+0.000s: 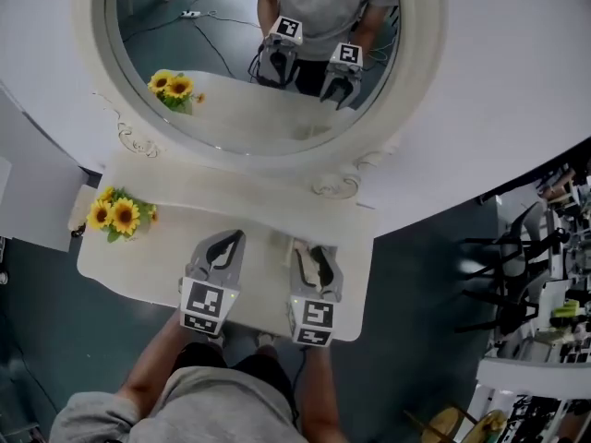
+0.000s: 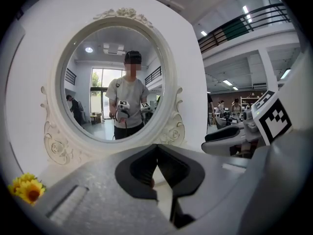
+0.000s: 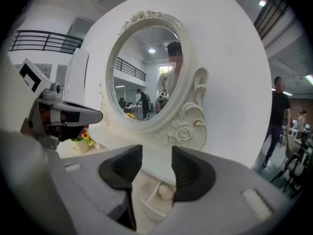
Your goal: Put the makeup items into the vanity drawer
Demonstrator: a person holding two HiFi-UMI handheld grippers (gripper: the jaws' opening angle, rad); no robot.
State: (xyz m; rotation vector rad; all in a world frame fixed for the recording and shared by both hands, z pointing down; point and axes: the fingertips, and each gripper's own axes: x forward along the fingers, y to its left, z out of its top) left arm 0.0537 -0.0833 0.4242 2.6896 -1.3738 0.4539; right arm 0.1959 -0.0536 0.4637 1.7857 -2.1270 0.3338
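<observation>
Over the front of the cream vanity table [image 1: 148,266], my left gripper [image 1: 227,244] has its jaw tips touching [image 2: 156,150]. A small pinkish bit shows by its left pad; I cannot tell what it is. To its right, my right gripper [image 1: 311,255] is open [image 3: 156,163] with nothing between its pads. Under its jaws lies a small cream drawer front with a round knob [image 3: 165,192]. I see no clear makeup item in any view. Each gripper also shows in the other's view: the right gripper [image 2: 222,133] and the left gripper [image 3: 73,115].
An oval mirror [image 1: 249,72] in a carved cream frame stands at the back of the table and reflects the person and both grippers. A pot of sunflowers [image 1: 120,215] sits at the table's left end. Black chairs [image 1: 503,266] stand on the floor to the right.
</observation>
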